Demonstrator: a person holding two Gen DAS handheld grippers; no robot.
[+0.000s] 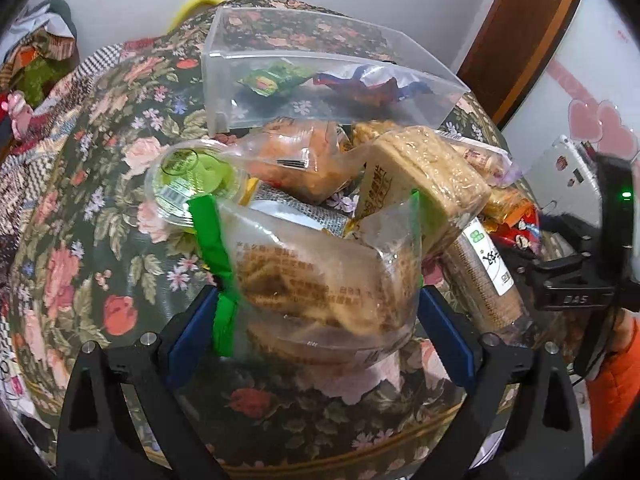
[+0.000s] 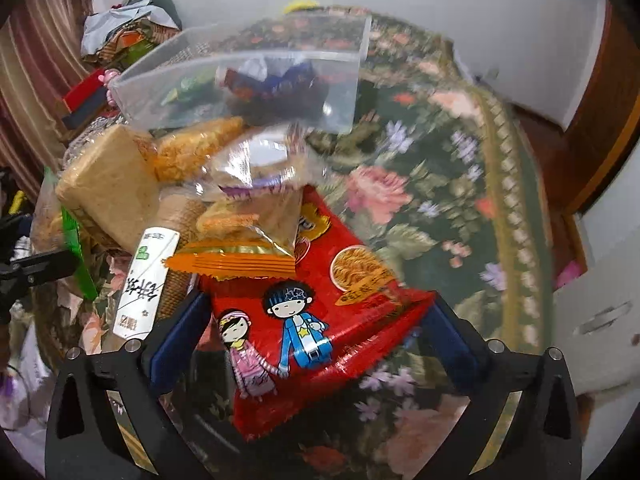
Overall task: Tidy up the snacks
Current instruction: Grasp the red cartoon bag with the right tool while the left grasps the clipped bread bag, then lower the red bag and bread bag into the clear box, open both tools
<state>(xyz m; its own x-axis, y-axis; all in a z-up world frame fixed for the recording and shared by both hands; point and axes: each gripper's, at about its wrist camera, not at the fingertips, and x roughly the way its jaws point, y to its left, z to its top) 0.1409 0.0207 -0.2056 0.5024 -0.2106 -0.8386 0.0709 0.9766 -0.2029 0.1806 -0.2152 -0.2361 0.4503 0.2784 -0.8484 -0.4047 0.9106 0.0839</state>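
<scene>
A pile of snacks lies on a floral cloth (image 1: 100,184). In the left wrist view my left gripper (image 1: 320,308) has its blue pads on both sides of a clear bag of biscuits with a green edge (image 1: 316,280), and seems shut on it. In the right wrist view my right gripper (image 2: 320,332) straddles a red noodle-snack packet with cartoon children (image 2: 312,320); whether the pads press it I cannot tell. A clear plastic box (image 1: 320,76), also in the right wrist view (image 2: 256,84), stands behind the pile and holds a green packet (image 1: 272,78) and a red-blue packet (image 1: 368,84).
The pile also holds a wrapped cracker block (image 1: 424,176), an orange snack bag (image 1: 304,164), a clear cup with a green lid (image 1: 188,180) and a white-labelled biscuit roll (image 2: 148,280). Clothes (image 2: 124,28) are heaped at the back left. A wooden door frame (image 1: 524,36) stands at the right.
</scene>
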